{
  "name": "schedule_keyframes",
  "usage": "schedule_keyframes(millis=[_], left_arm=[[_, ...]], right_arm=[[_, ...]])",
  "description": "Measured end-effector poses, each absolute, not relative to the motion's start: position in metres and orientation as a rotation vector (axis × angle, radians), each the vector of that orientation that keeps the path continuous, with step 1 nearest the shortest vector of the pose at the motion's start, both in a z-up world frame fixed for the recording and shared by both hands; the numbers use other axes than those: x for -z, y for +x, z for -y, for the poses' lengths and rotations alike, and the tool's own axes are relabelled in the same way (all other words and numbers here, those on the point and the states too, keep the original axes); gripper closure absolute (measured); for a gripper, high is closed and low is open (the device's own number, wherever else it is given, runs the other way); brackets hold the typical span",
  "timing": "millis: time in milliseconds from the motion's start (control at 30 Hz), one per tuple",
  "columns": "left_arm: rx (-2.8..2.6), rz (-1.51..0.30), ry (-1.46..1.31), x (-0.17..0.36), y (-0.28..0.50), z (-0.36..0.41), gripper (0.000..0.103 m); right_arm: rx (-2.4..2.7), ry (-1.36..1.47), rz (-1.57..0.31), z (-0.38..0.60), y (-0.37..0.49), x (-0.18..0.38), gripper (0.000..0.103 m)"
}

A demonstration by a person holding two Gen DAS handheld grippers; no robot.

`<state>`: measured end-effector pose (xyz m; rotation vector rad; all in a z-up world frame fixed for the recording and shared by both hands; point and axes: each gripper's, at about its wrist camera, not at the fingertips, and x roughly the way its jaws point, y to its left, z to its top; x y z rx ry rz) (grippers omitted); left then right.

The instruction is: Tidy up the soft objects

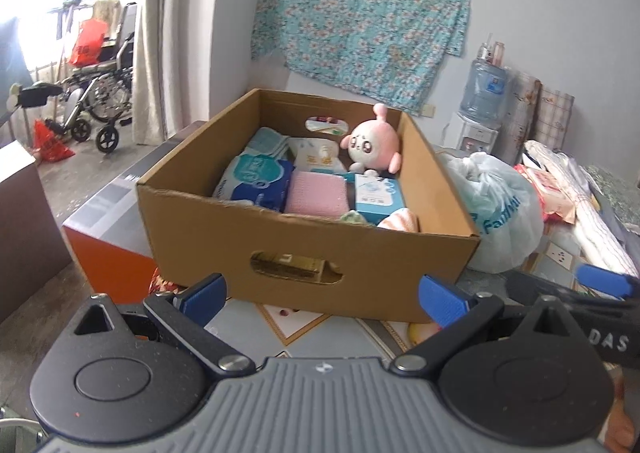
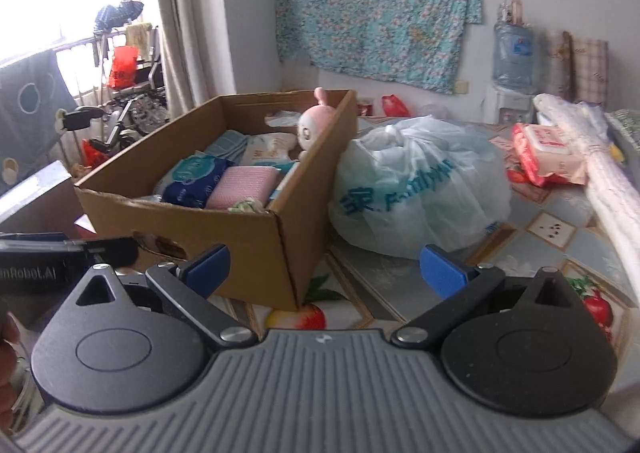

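Blue-padded fingers (image 1: 208, 299) of the left gripper (image 1: 322, 301) spread wide at the bottom of the left wrist view, holding nothing. They hang just in front of a cardboard box (image 1: 308, 253) that sits on a surface (image 1: 332, 337) covered with a fruit-patterned cloth. Inside the box, a pink and white plush toy (image 1: 374, 143) leans against the far wall near the far right corner. A folded pink cloth (image 1: 316, 193) lies in the middle, a blue and white tissue pack (image 1: 256, 181) lies to its left, and a small light blue box (image 1: 378, 197) lies to its right. An orange and grey carton (image 1: 108, 237) stands against the box's left side.

From the right wrist view, the right gripper (image 2: 324, 277) is also wide open and empty, near the box's near right corner. A pale plastic bag (image 2: 420, 189) with blue print bulges just beside the box's right wall. Further right on the surface lies a red and white packet (image 2: 548, 157), beside a long white roll (image 2: 600, 173). A teal floral sheet (image 2: 376, 9) hangs on the wall behind.
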<state>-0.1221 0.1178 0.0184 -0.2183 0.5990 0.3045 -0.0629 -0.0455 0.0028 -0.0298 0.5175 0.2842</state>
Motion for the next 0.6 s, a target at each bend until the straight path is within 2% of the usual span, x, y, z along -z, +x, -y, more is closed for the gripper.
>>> schedule_keyframes(millis=[267, 600], left_arm=[[-0.332, -0.602, -0.278, -0.011, -0.128, -0.121, 0.0], [-0.409, -0.6, -0.145, -0.013, -0.124, -0.111, 0.0]], right_arm=[[-0.203, -0.048, -0.488, 0.049, -0.078, -0.002, 0.001], [-0.267, -0.023, -0.529, 0.041, -0.074, -0.009, 0.001]])
